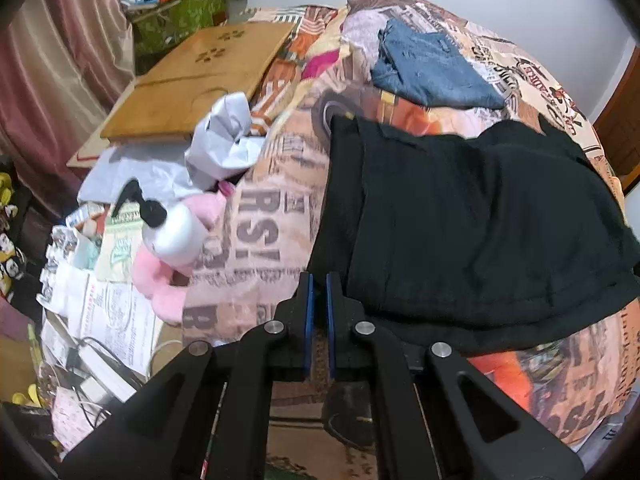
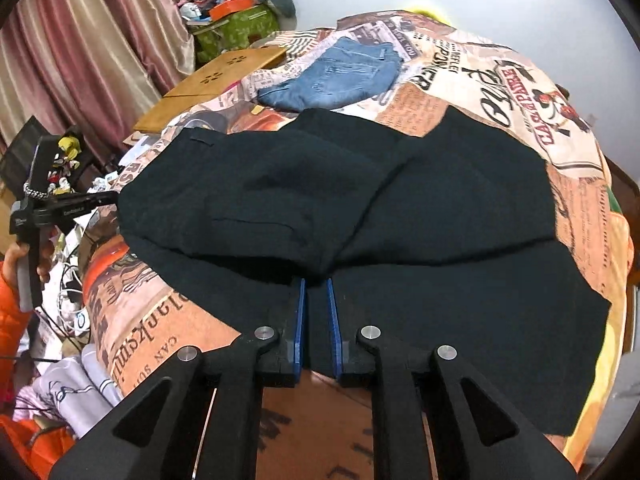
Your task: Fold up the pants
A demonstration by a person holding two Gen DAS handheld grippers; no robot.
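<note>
The black woven-fabric pants (image 2: 360,208) are spread across a bed covered with a newspaper-print quilt in orange and cream (image 2: 500,80). They lie partly folded, with one layer doubled over another, and a waistband loop is visible at the far left corner. A folded pair of blue denim jeans (image 2: 340,76) rests farther back on the quilt, apart from the black garment.

In the right wrist view, the right hand-held gripper (image 2: 318,284) is positioned at the near hem. Its blue-padded jaws are drawn close together with dark cloth between them, so the hem appears to be pinched.

In the left wrist view, the left hand-held gripper (image 1: 318,278) is placed at the near left corner of the pants. Its jaws are nearly pressed together with only a narrow gap. Whether cloth is actually trapped there cannot be told, since the fabric edge lies beside the right-hand pad.

The following risks are judged probable:
- If only one layer is pinched, the lower layer may be left behind and the fold will be skewed.
- If the two corners are lifted unevenly, the doubled layer may slide and bunch.
- The soft quilt may be caught with the cloth and dragged.
- The white pump bottle (image 1: 176,228) and the crumpled white paper (image 1: 224,140), beside the left edge, may be struck by a wide sweep.
</note>
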